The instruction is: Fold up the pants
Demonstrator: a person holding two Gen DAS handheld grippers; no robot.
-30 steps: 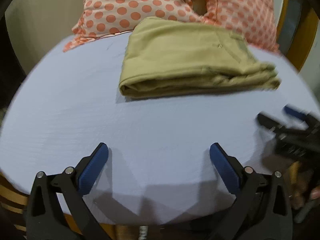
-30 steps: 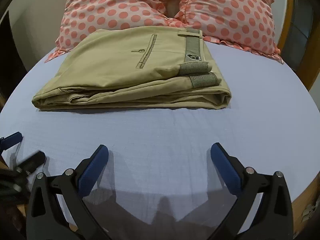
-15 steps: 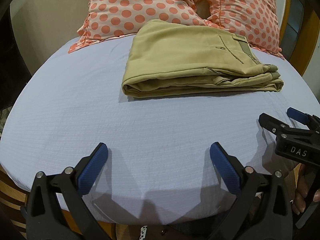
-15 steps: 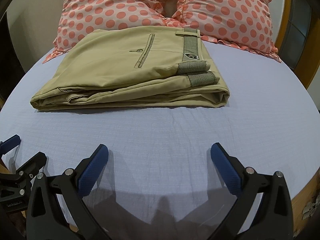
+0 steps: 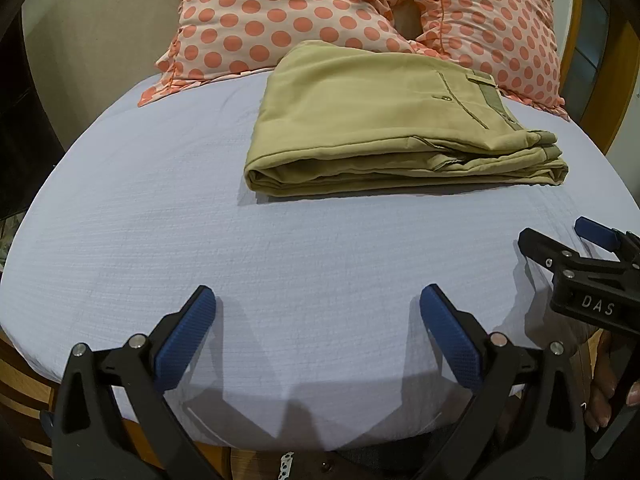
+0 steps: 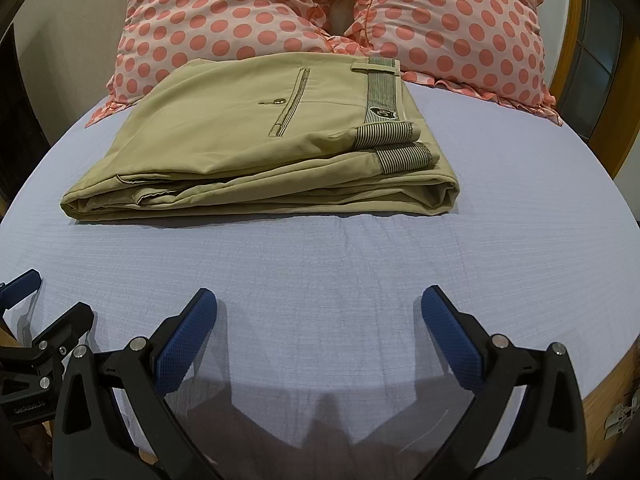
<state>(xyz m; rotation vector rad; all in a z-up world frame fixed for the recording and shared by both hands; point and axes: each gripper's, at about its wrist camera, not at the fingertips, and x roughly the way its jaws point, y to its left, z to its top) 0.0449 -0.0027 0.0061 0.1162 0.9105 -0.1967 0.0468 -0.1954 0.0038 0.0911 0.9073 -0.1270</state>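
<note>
The left gripper (image 5: 316, 312) has its fingers wide apart and holds nothing. The right gripper (image 6: 318, 312) is the same. Both hang over the near edge of the bed sheet (image 6: 320, 264). The pants (image 6: 260, 160) lie folded farther up the bed, touching the spotted pillows (image 6: 280, 12). The pants have not moved since a moment ago.

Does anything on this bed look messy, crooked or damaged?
Nothing stands out. The khaki pants lie folded in a tidy stack on the lilac sheet, in front of two polka-dot pillows. No spills or tears show.
</note>
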